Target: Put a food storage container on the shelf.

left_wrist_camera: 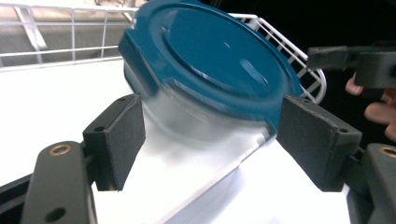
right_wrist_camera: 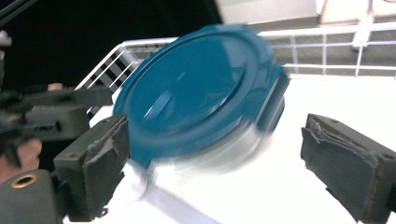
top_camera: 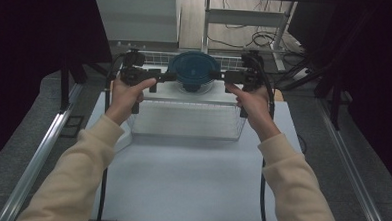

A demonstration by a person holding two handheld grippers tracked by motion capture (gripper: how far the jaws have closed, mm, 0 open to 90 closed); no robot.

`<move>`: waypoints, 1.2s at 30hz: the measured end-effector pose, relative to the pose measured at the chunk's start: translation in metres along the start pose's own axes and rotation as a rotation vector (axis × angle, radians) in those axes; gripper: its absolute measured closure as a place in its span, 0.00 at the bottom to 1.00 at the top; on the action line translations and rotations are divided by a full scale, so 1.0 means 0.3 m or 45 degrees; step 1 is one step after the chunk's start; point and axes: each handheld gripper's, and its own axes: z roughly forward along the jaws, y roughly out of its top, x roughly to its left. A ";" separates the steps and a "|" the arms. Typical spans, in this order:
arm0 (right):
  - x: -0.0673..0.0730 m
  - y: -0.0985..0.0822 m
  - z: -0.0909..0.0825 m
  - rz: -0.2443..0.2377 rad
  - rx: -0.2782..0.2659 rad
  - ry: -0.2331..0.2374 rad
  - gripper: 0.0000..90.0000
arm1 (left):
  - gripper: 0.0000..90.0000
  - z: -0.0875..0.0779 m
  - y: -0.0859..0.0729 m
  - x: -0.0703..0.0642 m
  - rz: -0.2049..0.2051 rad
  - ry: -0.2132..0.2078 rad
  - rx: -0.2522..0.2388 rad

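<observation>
Container (top_camera: 193,73) with a clear body and a dark teal lid sits on the white surface inside the wire basket (top_camera: 186,121), toward the basket's far side. Relative to the container, the left gripper (top_camera: 166,76) stands at its left edge and the right gripper (top_camera: 220,75) at its right edge, both pointing inward at it. In the left gripper view the jaws are spread wide, one pad (left_wrist_camera: 116,140) just beside the clear wall, the other close to the lid's rim. In the right gripper view the jaws gape wide too, the pads clear of the blurred container (right_wrist_camera: 205,95).
</observation>
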 end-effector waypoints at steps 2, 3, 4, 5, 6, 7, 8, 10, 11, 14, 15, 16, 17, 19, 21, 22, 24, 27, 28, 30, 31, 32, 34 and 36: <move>0.006 -0.035 -0.047 -0.065 -0.012 0.021 0.09 | 0.27 -0.042 -0.039 -0.027 0.044 -0.010 -0.009; 0.007 -0.079 -0.089 -0.103 -0.028 0.054 0.10 | 0.27 -0.061 -0.061 -0.039 0.069 -0.015 -0.014; 0.007 -0.079 -0.089 -0.103 -0.028 0.054 0.10 | 0.27 -0.076 -0.083 -0.048 0.092 -0.020 -0.018; 0.007 -0.101 -0.107 -0.119 -0.039 0.068 0.12 | 0.27 -0.089 -0.105 -0.056 0.110 -0.022 -0.021; 0.007 -0.123 -0.122 -0.133 -0.054 0.074 0.14 | 0.27 -0.097 -0.126 -0.060 0.121 -0.027 -0.022; 0.008 -0.162 -0.147 -0.170 -0.096 0.068 0.16 | 0.28 -0.110 -0.163 -0.061 0.131 -0.032 -0.010; 0.008 -0.162 -0.147 -0.170 -0.096 0.068 0.16 | 0.28 -0.110 -0.163 -0.061 0.131 -0.032 -0.010; 0.012 -0.196 -0.165 -0.205 -0.094 0.060 0.16 | 0.28 -0.122 -0.197 -0.063 0.137 -0.035 0.001; 0.012 -0.212 -0.172 -0.216 -0.093 0.069 0.17 | 0.28 -0.129 -0.213 -0.067 0.139 -0.039 0.001; 0.014 -0.258 -0.195 -0.229 -0.088 0.099 0.18 | 0.28 -0.153 -0.266 -0.083 0.173 -0.046 -0.001; 0.015 -0.276 -0.201 -0.229 -0.090 0.118 0.18 | 0.28 -0.162 -0.288 -0.089 0.177 -0.053 -0.010; 0.015 -0.295 -0.207 -0.231 -0.087 0.139 0.19 | 0.29 -0.172 -0.314 -0.094 0.169 -0.075 -0.024; 0.014 -0.316 -0.210 -0.229 -0.085 0.154 0.20 | 0.29 -0.181 -0.340 -0.098 0.162 -0.103 -0.035; 0.013 -0.381 -0.216 -0.224 -0.068 0.182 0.21 | 0.29 -0.190 -0.394 -0.106 0.167 -0.126 -0.033; 0.014 -0.428 -0.221 -0.243 -0.055 0.174 0.21 | 0.29 -0.190 -0.475 -0.111 0.184 -0.113 0.009; 0.014 -0.428 -0.221 -0.243 -0.055 0.174 0.21 | 0.29 -0.190 -0.475 -0.111 0.184 -0.113 0.009; 0.015 -0.477 -0.227 -0.248 -0.039 0.171 0.22 | 0.29 -0.185 -0.526 -0.107 0.186 -0.103 0.049; 0.012 -0.553 -0.225 -0.249 -0.010 0.196 0.23 | 0.29 -0.176 -0.592 -0.102 0.183 -0.092 0.097; 0.010 -0.598 -0.218 -0.234 0.015 0.209 0.24 | 0.30 -0.174 -0.608 -0.100 0.181 -0.085 0.110; 0.008 -0.619 -0.213 -0.233 0.022 0.209 0.24 | 0.30 -0.171 -0.635 -0.097 0.181 -0.078 0.133; 0.004 -0.657 -0.197 -0.225 0.051 0.205 0.24 | 0.30 -0.171 -0.649 -0.096 0.179 -0.074 0.141; 0.004 -0.657 -0.197 -0.225 0.051 0.205 0.24 | 0.30 -0.170 -0.662 -0.094 0.183 -0.068 0.149; 0.002 -0.691 -0.178 -0.242 0.091 0.182 0.24 | 0.30 -0.165 -0.690 -0.095 0.180 -0.048 0.153; 0.001 -0.729 -0.153 -0.279 0.127 0.133 0.24 | 0.31 -0.151 -0.718 -0.096 0.164 -0.056 0.185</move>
